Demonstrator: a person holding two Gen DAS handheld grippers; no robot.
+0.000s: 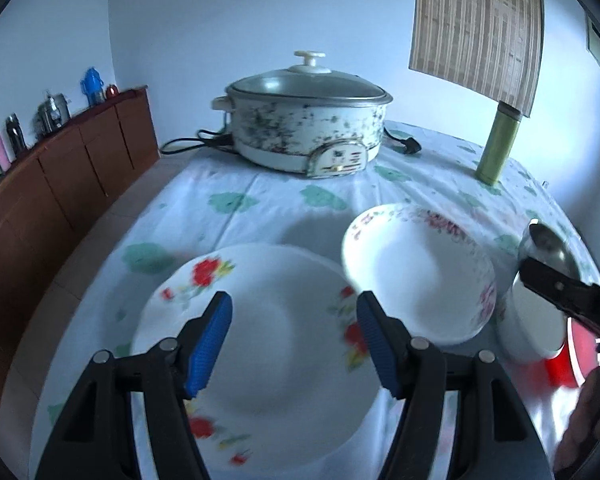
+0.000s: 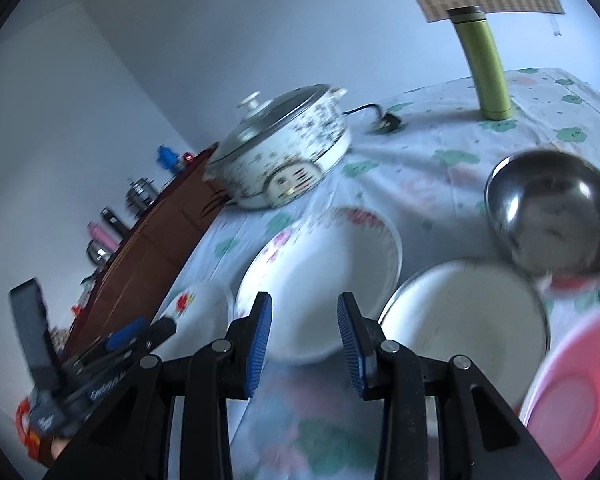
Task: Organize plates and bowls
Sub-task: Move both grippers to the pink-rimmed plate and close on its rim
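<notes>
A wooden sideboard [image 1: 72, 168] with bottles on top lines the left wall. On the worktop [image 1: 260, 208], under a thin white cloth printed with green blossoms, lies a broad, shallow white plate [image 1: 260, 344] with red flowers on its rim. The left claw [image 1: 294, 344] hovers above it, ribbed blue pads spread, pinching nothing. Behind stands a speckled enamel electric pot [image 1: 306, 124] with a glass lid. To the right sits a deep white bowl [image 2: 320, 280] with pink blooms; the right claw [image 2: 304, 344] hangs before it, parted and empty. Further right are a plain white bowl [image 2: 466, 316], a shiny steel bowl [image 2: 552, 224], a glossy pink plate [image 2: 580, 392] and a tall green flask [image 2: 488, 64].
</notes>
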